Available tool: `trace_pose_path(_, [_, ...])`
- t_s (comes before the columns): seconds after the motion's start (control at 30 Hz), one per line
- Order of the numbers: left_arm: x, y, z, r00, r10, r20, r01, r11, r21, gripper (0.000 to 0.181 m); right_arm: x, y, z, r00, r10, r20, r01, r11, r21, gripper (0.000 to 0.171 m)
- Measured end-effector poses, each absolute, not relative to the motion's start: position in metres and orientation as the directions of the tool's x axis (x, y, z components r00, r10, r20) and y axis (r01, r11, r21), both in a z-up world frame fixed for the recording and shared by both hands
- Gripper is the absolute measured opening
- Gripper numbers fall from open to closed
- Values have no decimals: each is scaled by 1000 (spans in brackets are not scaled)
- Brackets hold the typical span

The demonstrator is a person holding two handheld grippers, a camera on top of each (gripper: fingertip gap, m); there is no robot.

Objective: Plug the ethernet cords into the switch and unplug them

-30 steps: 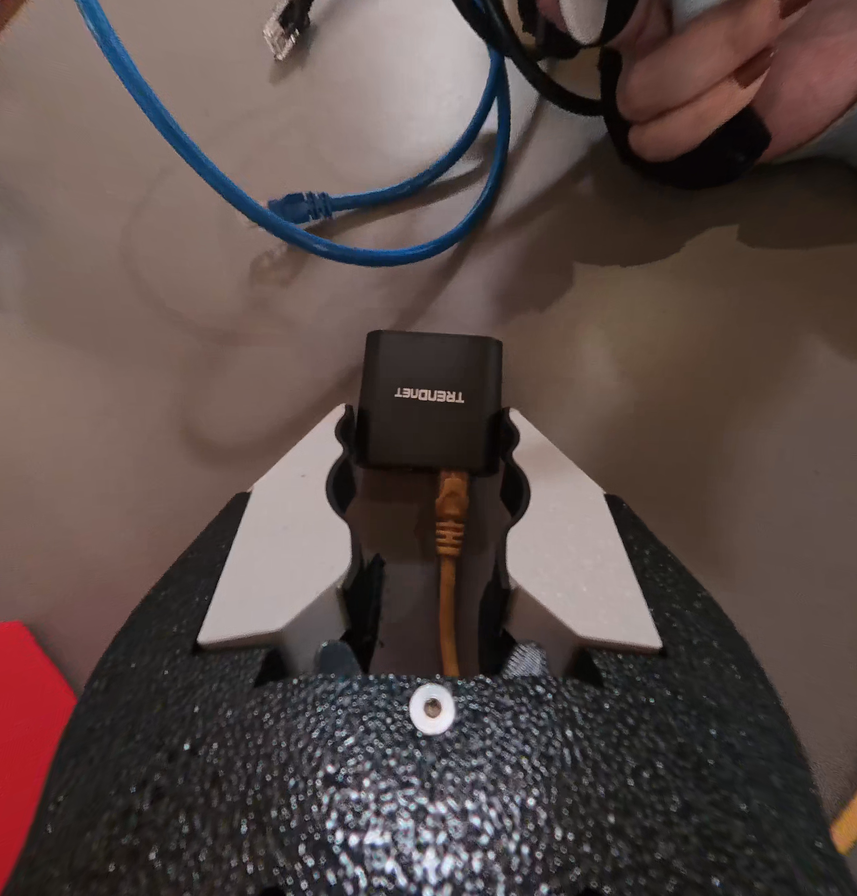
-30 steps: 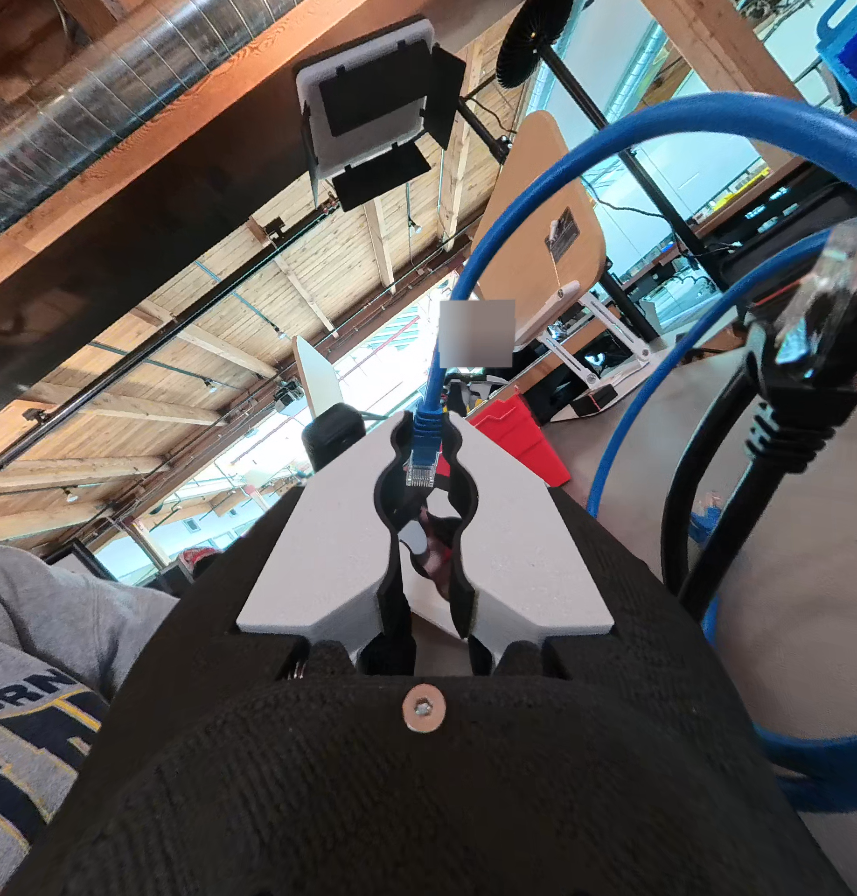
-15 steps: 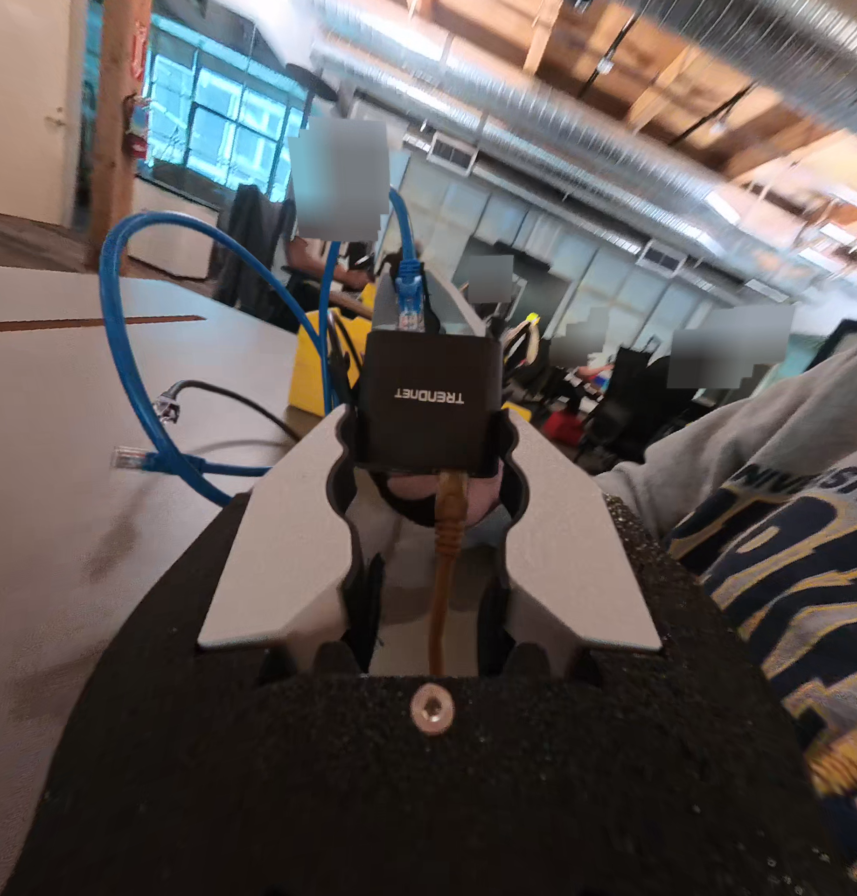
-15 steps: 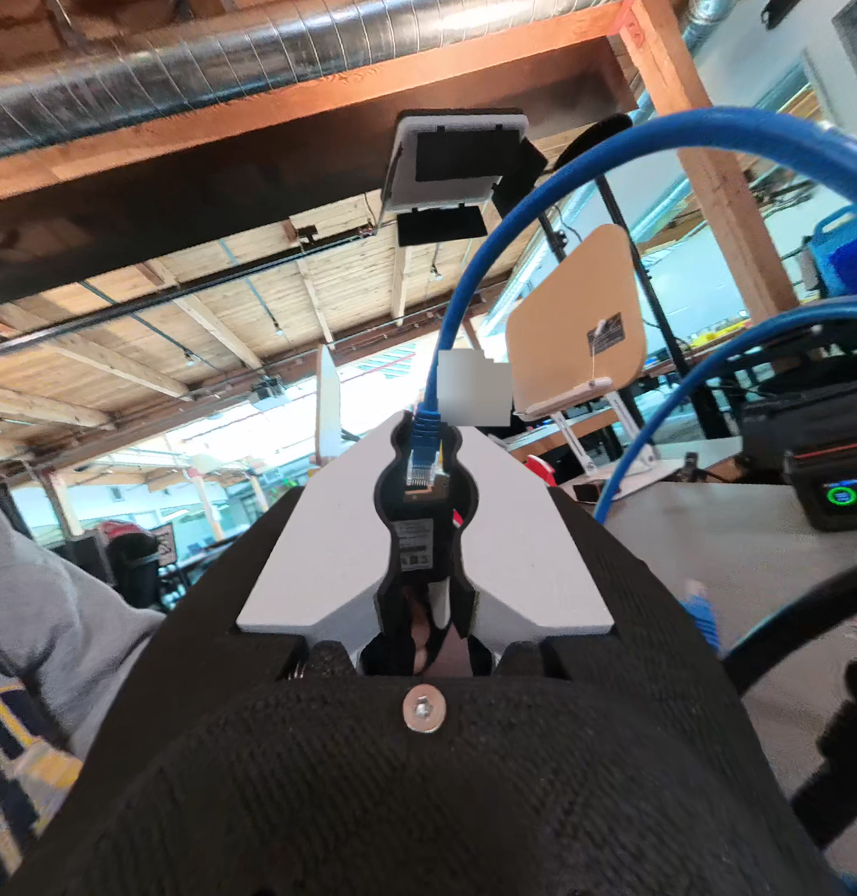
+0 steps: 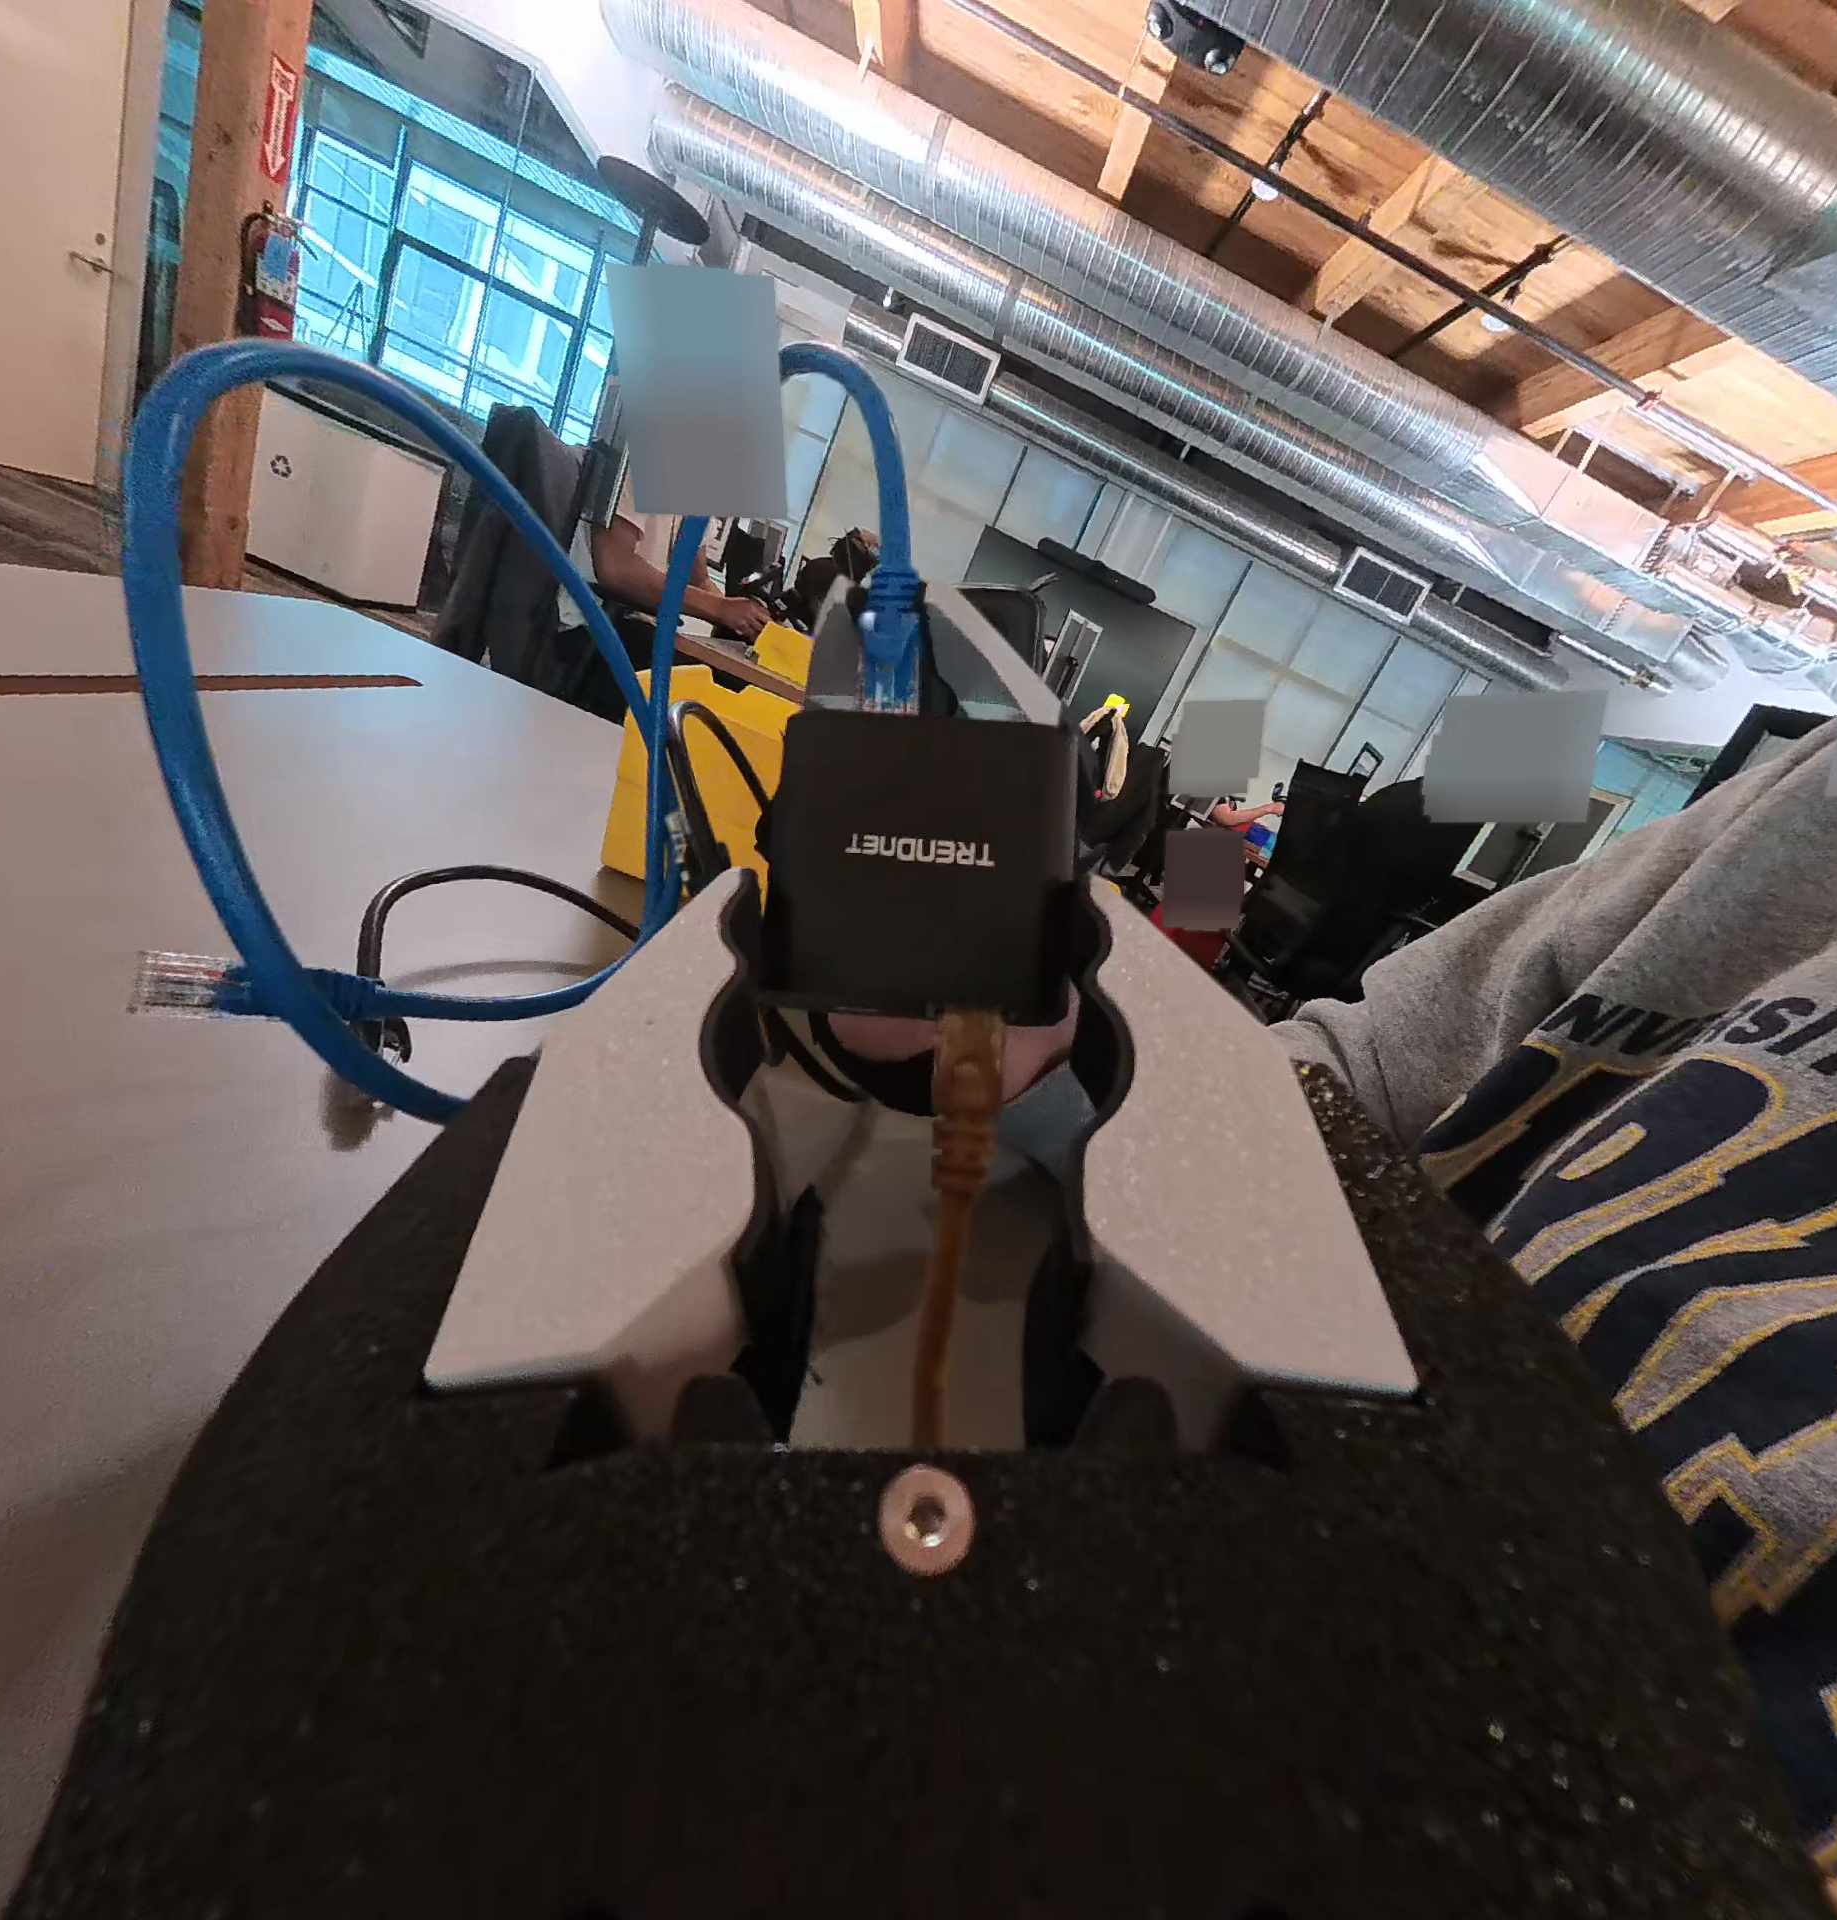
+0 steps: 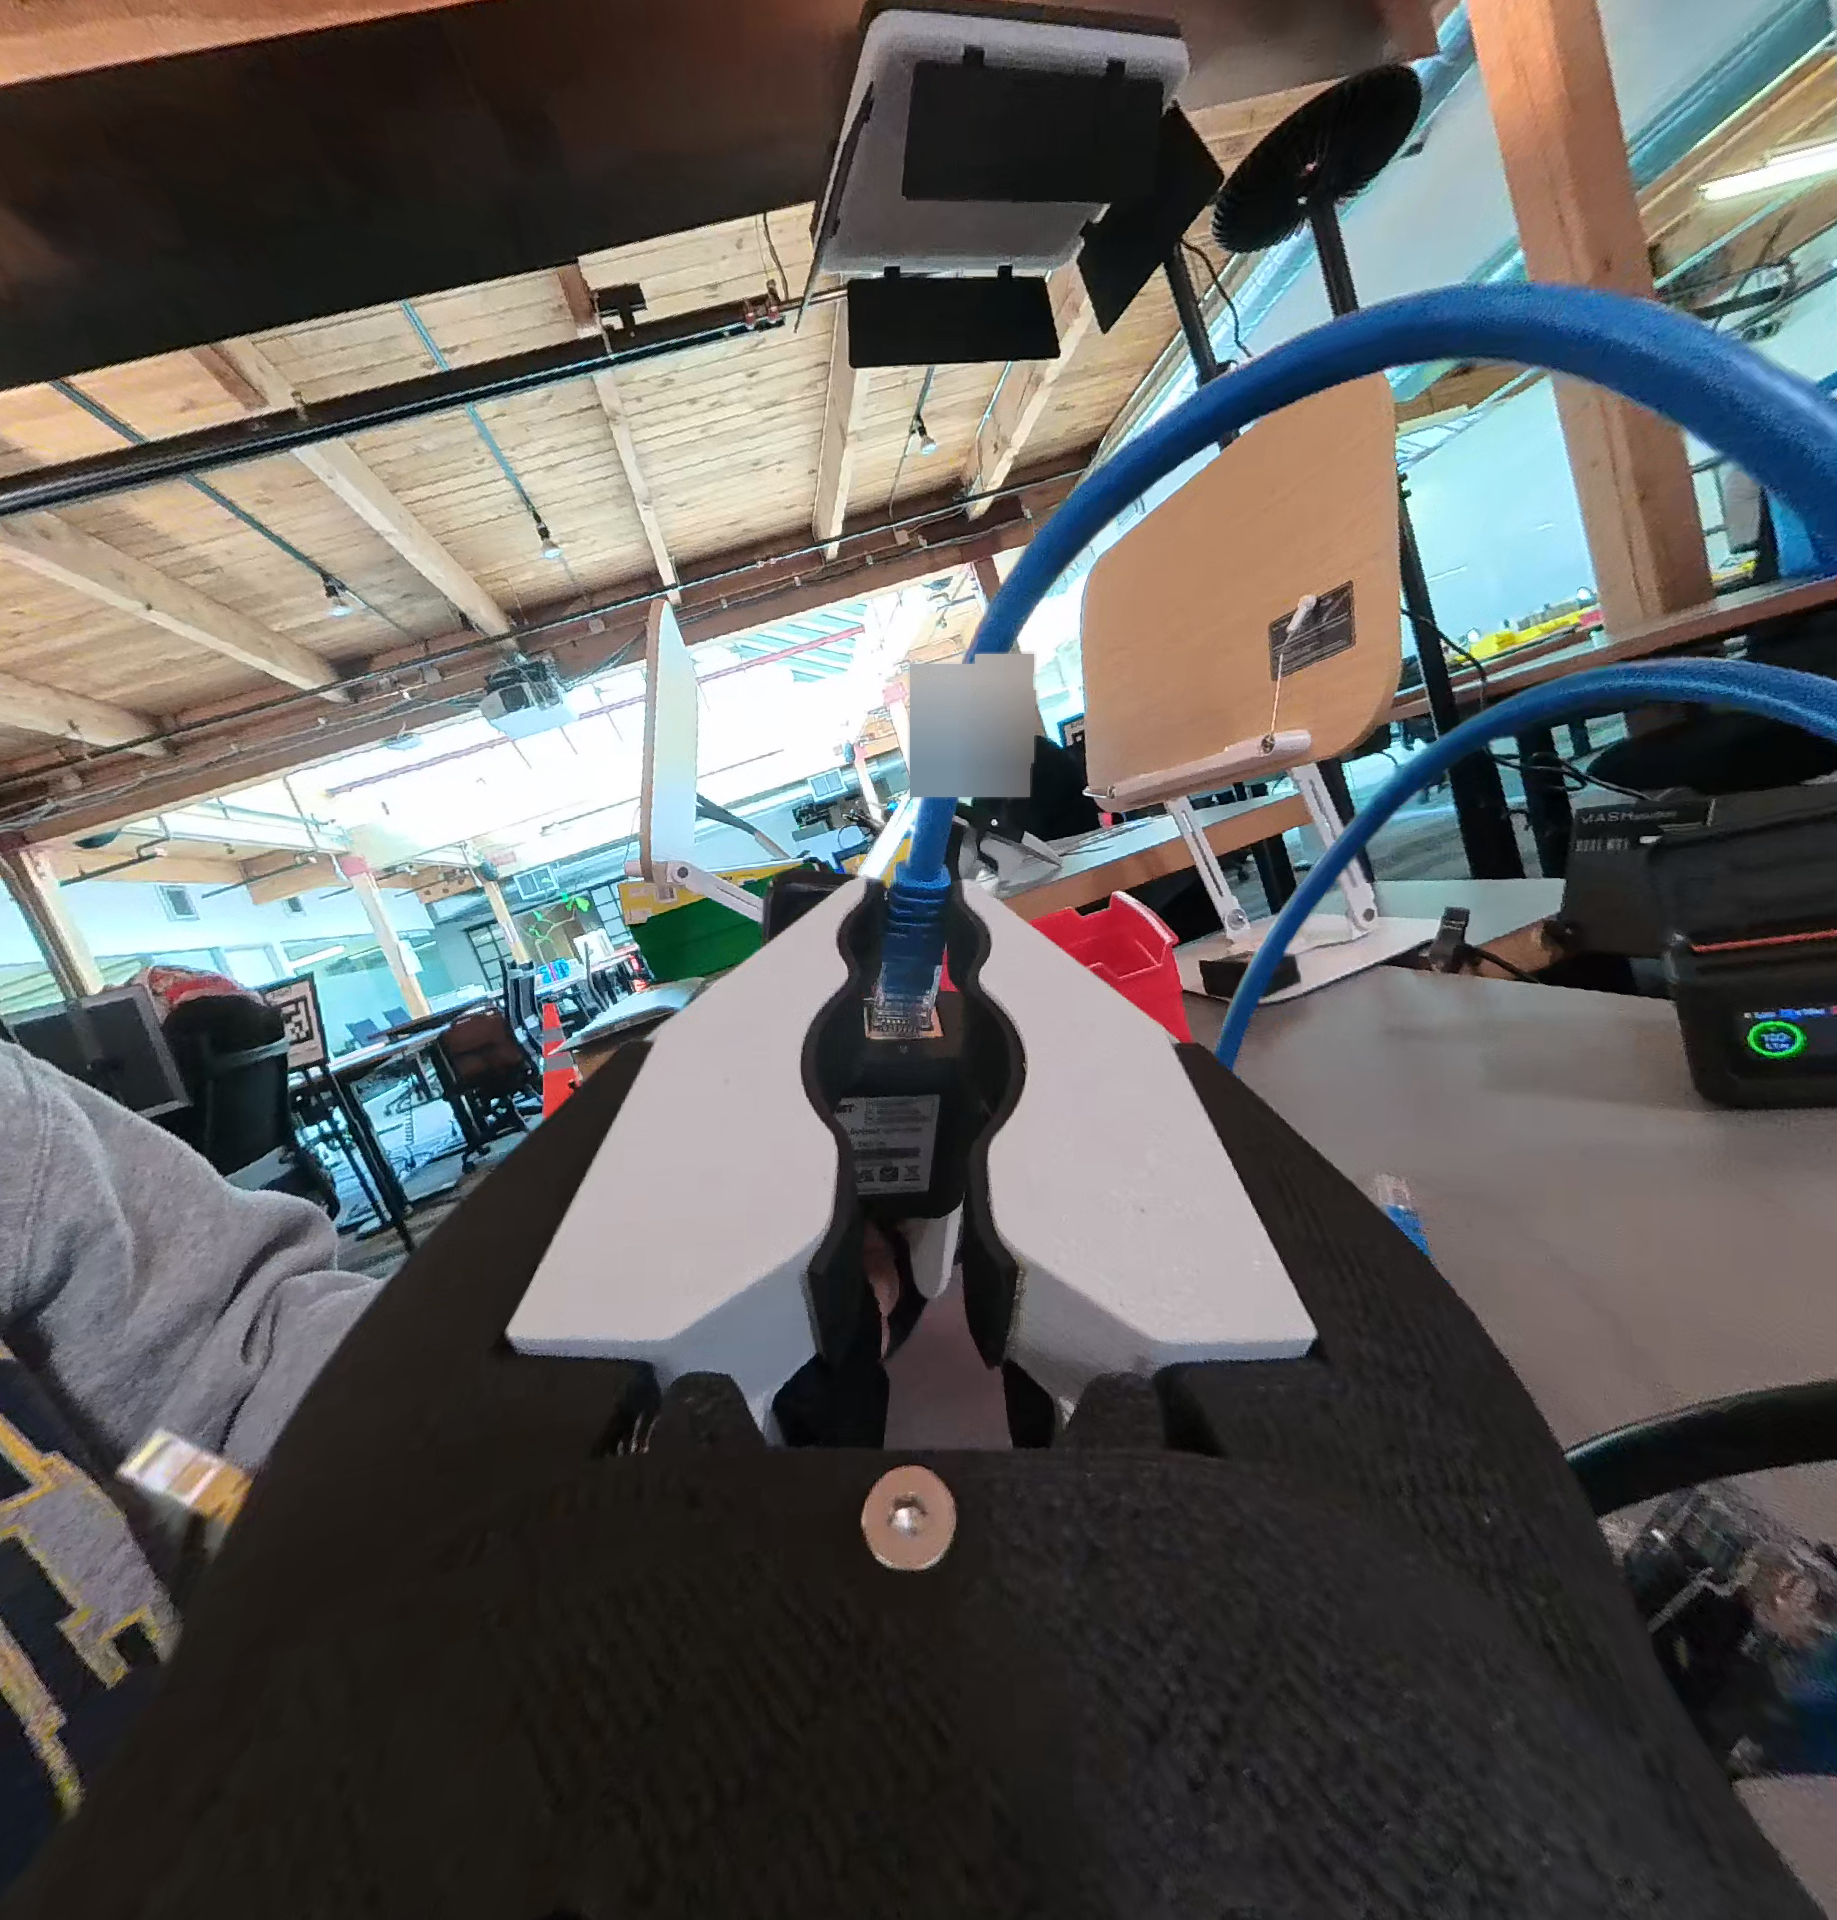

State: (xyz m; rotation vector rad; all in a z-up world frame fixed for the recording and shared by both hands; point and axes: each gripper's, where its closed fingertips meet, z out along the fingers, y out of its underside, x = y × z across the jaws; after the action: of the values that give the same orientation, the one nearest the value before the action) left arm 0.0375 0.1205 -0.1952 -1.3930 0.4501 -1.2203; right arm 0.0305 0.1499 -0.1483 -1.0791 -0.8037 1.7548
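In the left wrist view my left gripper (image 5: 914, 906) is shut on the sides of a small black switch (image 5: 919, 821) and holds it up off the table. An orange ethernet cord (image 5: 961, 1081) is plugged into the switch's near face. My right gripper (image 6: 914, 902) is shut on a blue cord's plug (image 6: 909, 951); its clear tip meets the switch's (image 6: 898, 1127) other face. How deep it sits I cannot tell. The blue plug (image 5: 893, 634) also shows beyond the switch in the left wrist view. The blue cord's free end (image 5: 181, 982) hangs left.
A black cord (image 5: 457, 891) and a yellow bin (image 5: 675, 800) are on the grey table (image 5: 166, 1247). A black power unit with a lit display (image 6: 1787, 1039), a red bin (image 6: 1111, 951) and a wooden stand (image 6: 1246, 665) stand farther off. A grey sweatshirt (image 5: 1620, 1091) is close on the right. The tips of one gripper are about 5 cm away from the tips of the other.
The left gripper lifted the switch off the table and tilted it up level. The right gripper brought the blue plug to the switch's far face.
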Motion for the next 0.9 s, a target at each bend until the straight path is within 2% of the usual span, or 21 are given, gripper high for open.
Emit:
trace_pose_path(0.13, [36,121,-196,359,-830,426,410,-269,-871,56,26,148,-154,-205,924,-322,-335,-376,-864,11])
trace_pose_path(0.67, [38,122,-208,374,-818,437,379,-295,-877,56,20,148,-168,-256,881,-398,-282,-462,-841,12])
trace_pose_path(0.8, [34,125,-207,391,-809,438,372,-296,-879,57,23,153,-169,-179,924,-338,-300,-379,-875,12])
trace_pose_path(0.83, [32,127,-209,421,-799,430,352,-293,-889,56,24,158,-171,-133,937,-323,-293,-348,-890,13])
trace_pose_path(0.9, [21,132,-215,508,-760,405,304,-282,-910,57,33,171,-173,-59,951,-303,-260,-308,-915,41])
